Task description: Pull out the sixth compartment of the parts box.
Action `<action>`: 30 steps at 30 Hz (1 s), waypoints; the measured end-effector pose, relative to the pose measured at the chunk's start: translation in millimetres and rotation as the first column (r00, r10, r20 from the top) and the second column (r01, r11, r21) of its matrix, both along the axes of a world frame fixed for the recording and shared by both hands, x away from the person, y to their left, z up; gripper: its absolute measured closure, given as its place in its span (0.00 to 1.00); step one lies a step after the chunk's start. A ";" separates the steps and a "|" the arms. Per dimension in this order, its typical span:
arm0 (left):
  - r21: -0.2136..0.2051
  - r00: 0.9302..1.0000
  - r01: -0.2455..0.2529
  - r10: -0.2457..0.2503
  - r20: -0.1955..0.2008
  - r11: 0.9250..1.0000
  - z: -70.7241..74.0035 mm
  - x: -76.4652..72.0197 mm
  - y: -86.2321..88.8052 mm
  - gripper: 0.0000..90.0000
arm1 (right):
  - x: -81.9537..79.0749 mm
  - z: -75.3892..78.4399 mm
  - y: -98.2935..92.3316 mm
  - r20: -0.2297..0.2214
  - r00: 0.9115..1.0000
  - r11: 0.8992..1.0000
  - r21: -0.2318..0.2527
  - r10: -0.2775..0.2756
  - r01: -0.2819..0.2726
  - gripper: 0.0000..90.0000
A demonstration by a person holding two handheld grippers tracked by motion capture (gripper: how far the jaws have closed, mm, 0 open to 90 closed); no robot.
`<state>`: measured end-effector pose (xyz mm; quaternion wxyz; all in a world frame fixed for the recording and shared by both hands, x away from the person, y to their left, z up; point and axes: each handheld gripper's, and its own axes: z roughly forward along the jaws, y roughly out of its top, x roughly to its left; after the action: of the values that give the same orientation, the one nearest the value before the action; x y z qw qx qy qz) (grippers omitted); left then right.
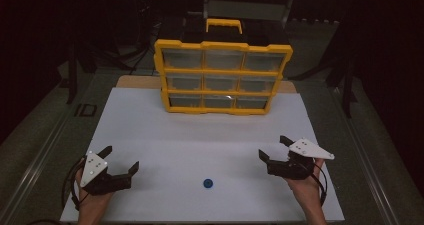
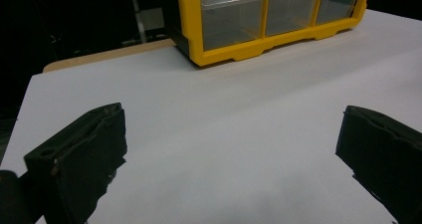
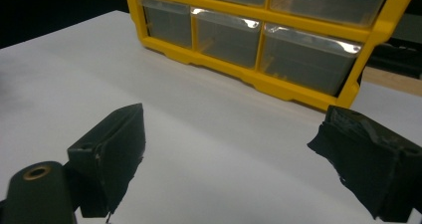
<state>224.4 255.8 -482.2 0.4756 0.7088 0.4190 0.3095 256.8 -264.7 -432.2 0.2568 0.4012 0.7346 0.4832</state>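
The left hand-held gripper (image 1: 121, 161) rests low at the near left of the bench (image 1: 200, 130), held by the person's left hand (image 1: 92, 200), with its two black jaws spread wide apart and nothing between them. In the left gripper view the same jaws rise from the bottom corners with bare white bench surface between them.

The right hand-held gripper (image 1: 274, 148) sits at the near right of the bench, held by the right hand (image 1: 306, 187); its jaws also stand wide apart and grip nothing. The right gripper view shows only white surface in the gap between them.

A small blue round piece (image 1: 208, 183) lies flat on the bench near its front edge, between the two grippers and well apart from each, a little closer to the right one's side of the middle. What it is exactly is too small to tell.

At the far side of the bench stands a yellow drawer organiser (image 1: 223, 78), upright, with a three-by-three grid of clear drawers facing the person and a yellow handle (image 1: 223, 24) on top. All drawers look pushed in. Both gripper views face its lower row of drawers (image 2: 234, 17).
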 end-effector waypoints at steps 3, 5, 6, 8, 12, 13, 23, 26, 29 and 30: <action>-0.002 1.000 0.000 0.000 0.002 1.000 -0.1 0.1 -0.1 0.00 | 2.2 2.5 2.3 0.004 1.000 1.000 0.001 0.001 -0.001 0.12; -0.001 1.000 0.000 0.000 0.002 1.000 -0.1 0.1 -0.1 0.00 | 4.4 4.6 4.2 0.006 1.000 1.000 0.001 0.003 -0.003 0.12; -0.001 1.000 0.001 -0.001 0.002 1.000 -0.1 0.1 -0.1 0.00 | 5.6 5.7 5.0 0.007 1.000 1.000 -0.001 0.003 -0.003 0.12; 0.001 1.000 0.002 -0.002 0.003 1.000 0.1 0.0 -0.2 0.00 | 8.4 8.4 7.9 0.012 1.000 1.000 -0.005 0.005 -0.004 0.12; 0.002 1.000 0.003 -0.003 0.003 1.000 0.1 0.0 -0.2 0.00 | 13.3 12.1 11.8 0.020 1.000 1.000 -0.011 0.011 -0.011 0.12; 0.002 1.000 0.003 -0.003 0.002 1.000 0.0 0.1 -0.2 0.00 | 13.3 12.1 11.8 0.020 1.000 1.000 -0.011 0.011 -0.011 0.12; 0.003 1.000 0.003 -0.003 0.004 1.000 0.1 -0.2 -0.3 0.00 | 25.7 19.6 18.5 0.030 1.000 1.000 -0.020 0.006 -0.005 0.12; 0.002 1.000 0.003 -0.003 0.004 1.000 0.1 -0.2 -0.3 0.00 | 27.6 20.7 19.7 0.032 0.999 1.000 -0.023 0.007 -0.007 0.12; 0.002 1.000 0.003 -0.003 0.004 1.000 0.0 0.0 -0.6 0.00 | 33.1 22.8 22.5 0.031 1.000 1.000 -0.029 0.005 -0.004 0.12; 0.002 1.000 0.003 -0.003 0.004 1.000 0.0 0.0 -0.6 0.00 | 33.8 23.2 23.3 0.030 1.000 1.000 -0.030 0.004 -0.003 0.12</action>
<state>224.3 255.2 -482.2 0.4761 0.7095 0.4166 0.3104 290.6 -241.4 -409.0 0.2728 0.3889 0.7385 0.4785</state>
